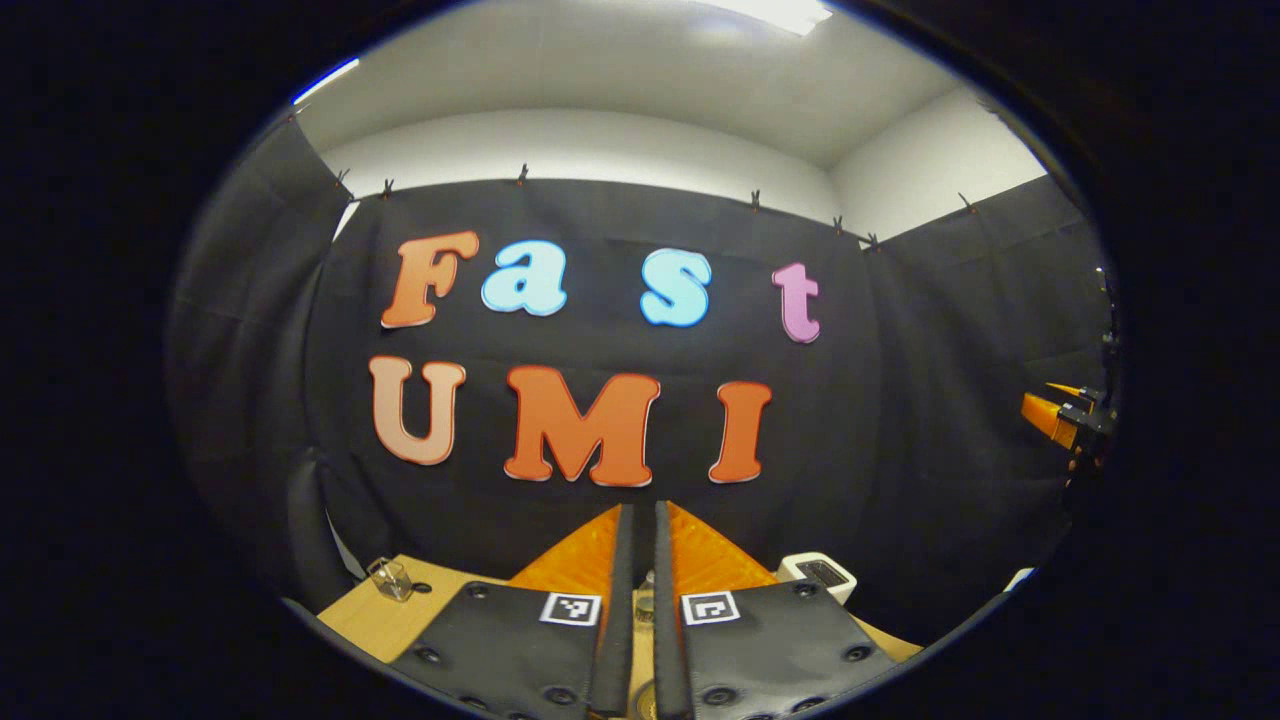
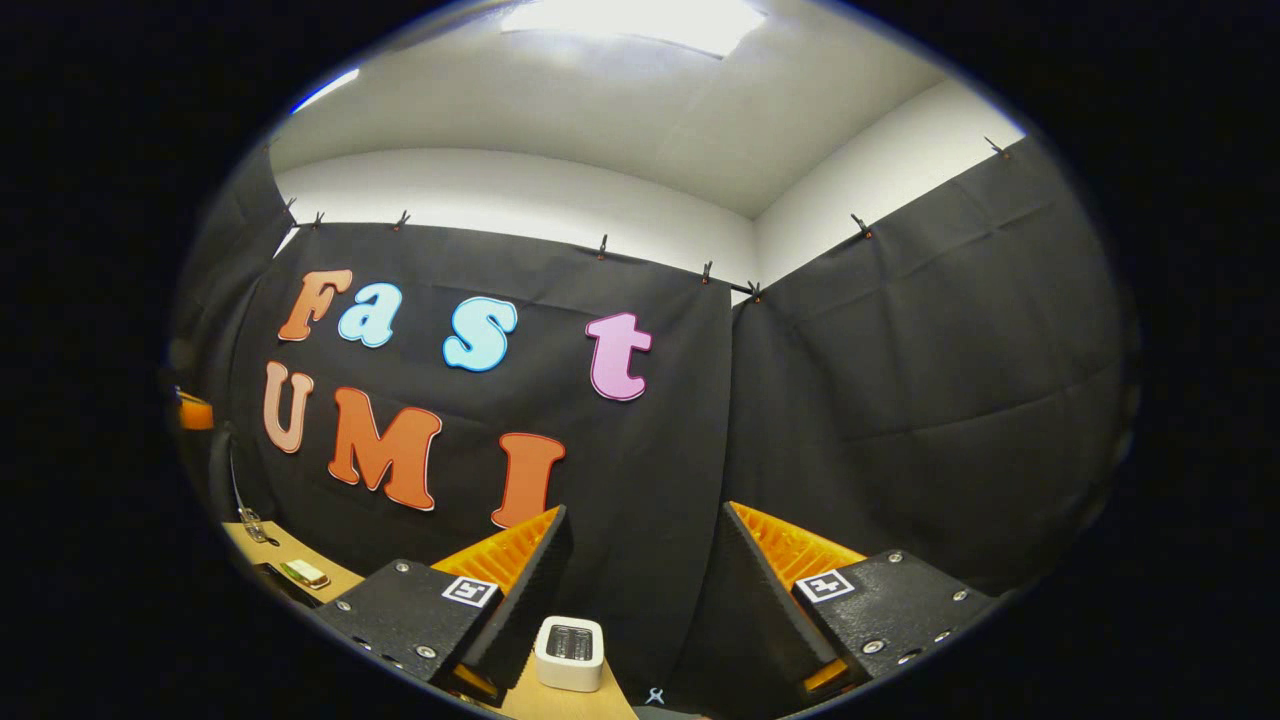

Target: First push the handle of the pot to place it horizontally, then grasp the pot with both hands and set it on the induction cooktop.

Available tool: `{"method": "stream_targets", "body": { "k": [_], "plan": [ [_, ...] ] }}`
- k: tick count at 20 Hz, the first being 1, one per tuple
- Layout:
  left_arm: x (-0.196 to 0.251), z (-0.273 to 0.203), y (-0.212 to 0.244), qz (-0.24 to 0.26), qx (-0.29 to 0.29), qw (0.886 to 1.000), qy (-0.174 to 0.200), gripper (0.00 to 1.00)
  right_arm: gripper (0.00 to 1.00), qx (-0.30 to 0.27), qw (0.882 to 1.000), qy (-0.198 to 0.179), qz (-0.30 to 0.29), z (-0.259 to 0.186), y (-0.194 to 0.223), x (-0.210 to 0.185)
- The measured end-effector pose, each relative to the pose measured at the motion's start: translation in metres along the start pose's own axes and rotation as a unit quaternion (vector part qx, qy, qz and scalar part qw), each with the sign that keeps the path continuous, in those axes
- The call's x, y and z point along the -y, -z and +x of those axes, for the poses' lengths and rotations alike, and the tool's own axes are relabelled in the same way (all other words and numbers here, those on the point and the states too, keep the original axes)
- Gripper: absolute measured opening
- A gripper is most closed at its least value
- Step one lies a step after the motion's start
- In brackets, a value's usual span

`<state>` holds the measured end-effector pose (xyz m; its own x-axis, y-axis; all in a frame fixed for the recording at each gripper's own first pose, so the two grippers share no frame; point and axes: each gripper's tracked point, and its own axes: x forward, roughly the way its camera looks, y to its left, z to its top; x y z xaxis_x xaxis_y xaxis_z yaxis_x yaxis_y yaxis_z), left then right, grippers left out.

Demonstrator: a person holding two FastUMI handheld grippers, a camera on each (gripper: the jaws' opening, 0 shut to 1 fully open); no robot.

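Black cloth walls enclose a wooden table [image 1: 400, 620]. Left gripper [image 1: 643, 530]: fingers nearly together, holding nothing. Right gripper [image 2: 645, 530]: fingers spread wide, holding nothing. White toaster [image 2: 569, 653] stands on the table, between the right gripper's fingers. Pot location: cannot tell

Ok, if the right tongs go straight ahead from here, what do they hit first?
Probably the black cloth wall. The right tongs are open and aimed level at it. The white toaster sits lower between the fingers, likely under that line, though depth is hard to judge.
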<state>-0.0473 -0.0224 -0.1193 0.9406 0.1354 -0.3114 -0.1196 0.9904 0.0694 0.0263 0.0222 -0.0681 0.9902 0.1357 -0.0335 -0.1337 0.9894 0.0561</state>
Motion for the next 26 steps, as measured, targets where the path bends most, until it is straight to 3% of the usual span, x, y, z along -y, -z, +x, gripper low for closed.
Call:
{"method": "stream_targets", "body": {
  "k": [1, 4, 5, 7, 10, 12, 13, 17, 19, 22, 26],
  "plan": [
    [0.006, 0.010, 0.021, -0.016, -0.036, 0.999, 0.017, 0.09, 0.93, -0.003, 1.000, 0.006, -0.002, 0.000, 0.002, 0.001],
    [0.014, 0.016, 0.086, -0.050, -0.145, 0.987, 0.045, 0.08, 0.93, -0.009, 1.000, 0.025, -0.001, -0.003, 0.006, 0.009],
    [0.012, 0.019, 0.113, -0.059, -0.183, 0.980, 0.040, 0.08, 0.93, -0.014, 0.999, 0.033, -0.001, -0.004, 0.010, 0.012],
    [0.028, 0.015, 0.158, -0.084, -0.258, 0.960, 0.068, 0.07, 0.93, -0.021, 0.999, 0.046, -0.002, -0.008, 0.014, 0.017],
    [0.041, 0.000, 0.228, -0.098, -0.369, 0.921, 0.078, 0.08, 0.93, -0.032, 0.997, 0.063, -0.007, -0.011, 0.022, 0.026],
    [0.045, -0.020, 0.268, -0.114, -0.441, 0.887, 0.080, 0.07, 0.88, -0.040, 0.997, 0.072, -0.007, -0.014, 0.029, 0.029],
    [0.045, -0.028, 0.285, -0.124, -0.470, 0.871, 0.077, 0.08, 0.93, -0.045, 0.996, 0.075, -0.004, -0.015, 0.033, 0.030],
    [0.034, -0.064, 0.337, -0.136, -0.561, 0.815, 0.043, 0.08, 0.93, -0.064, 0.995, 0.082, 0.008, -0.019, 0.049, 0.029],
    [0.040, -0.084, 0.352, -0.157, -0.596, 0.786, 0.045, 0.08, 0.93, -0.072, 0.994, 0.085, 0.009, -0.021, 0.056, 0.029],
    [0.046, -0.111, 0.382, -0.169, -0.637, 0.751, 0.044, 0.08, 0.93, -0.079, 0.993, 0.084, 0.012, -0.023, 0.063, 0.027],
    [0.067, -0.135, 0.409, -0.192, -0.672, 0.714, 0.044, 0.08, 0.93, -0.086, 0.993, 0.075, 0.014, -0.019, 0.067, 0.020]
  ]
}}
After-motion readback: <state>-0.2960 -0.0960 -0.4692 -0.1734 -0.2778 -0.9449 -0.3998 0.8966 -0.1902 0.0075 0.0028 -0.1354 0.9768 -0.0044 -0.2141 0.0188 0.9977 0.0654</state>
